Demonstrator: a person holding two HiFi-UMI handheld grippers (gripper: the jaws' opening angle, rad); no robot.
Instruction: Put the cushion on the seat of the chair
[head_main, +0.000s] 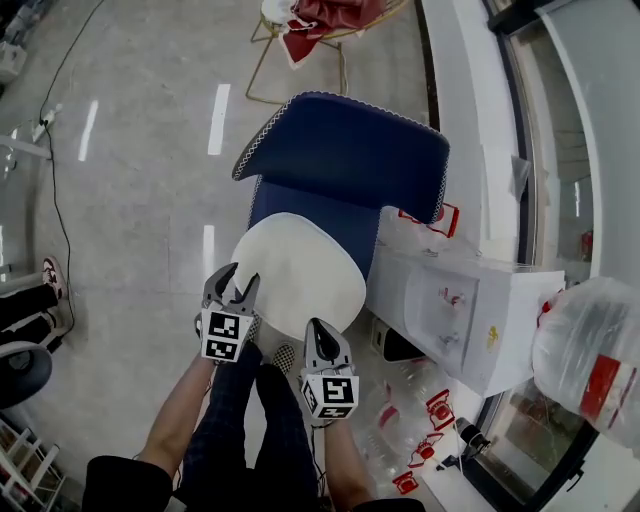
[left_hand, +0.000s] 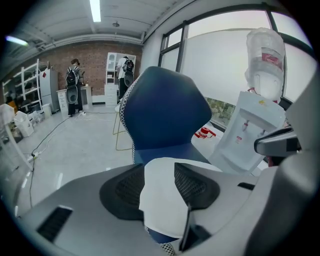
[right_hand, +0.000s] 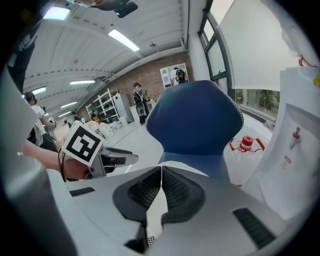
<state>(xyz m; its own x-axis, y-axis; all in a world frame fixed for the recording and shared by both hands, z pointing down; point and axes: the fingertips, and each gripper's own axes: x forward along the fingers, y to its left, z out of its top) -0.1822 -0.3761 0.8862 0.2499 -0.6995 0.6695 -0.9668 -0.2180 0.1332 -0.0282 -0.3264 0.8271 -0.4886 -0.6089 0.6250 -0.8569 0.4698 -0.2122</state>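
A blue chair (head_main: 350, 150) stands in front of me, and a white oval cushion (head_main: 300, 270) lies on its seat. My left gripper (head_main: 237, 283) is at the cushion's near left edge, open, with its fingers spread. In the left gripper view the cushion (left_hand: 165, 200) shows in the gap between the left gripper's (left_hand: 159, 167) pads, below the blue backrest (left_hand: 165, 110). My right gripper (head_main: 317, 330) is at the cushion's near right edge. In the right gripper view the right gripper (right_hand: 161, 169) has its tips together, and a sliver of white cushion (right_hand: 156, 215) is pinched between them.
A white water dispenser (head_main: 450, 310) with a clear bottle (head_main: 590, 350) stands close to the chair's right. Plastic jugs with red handles (head_main: 430, 410) lie on the floor beside it. A gold-framed chair with red cloth (head_main: 320, 20) stands behind. A cable (head_main: 55, 200) runs along the left floor.
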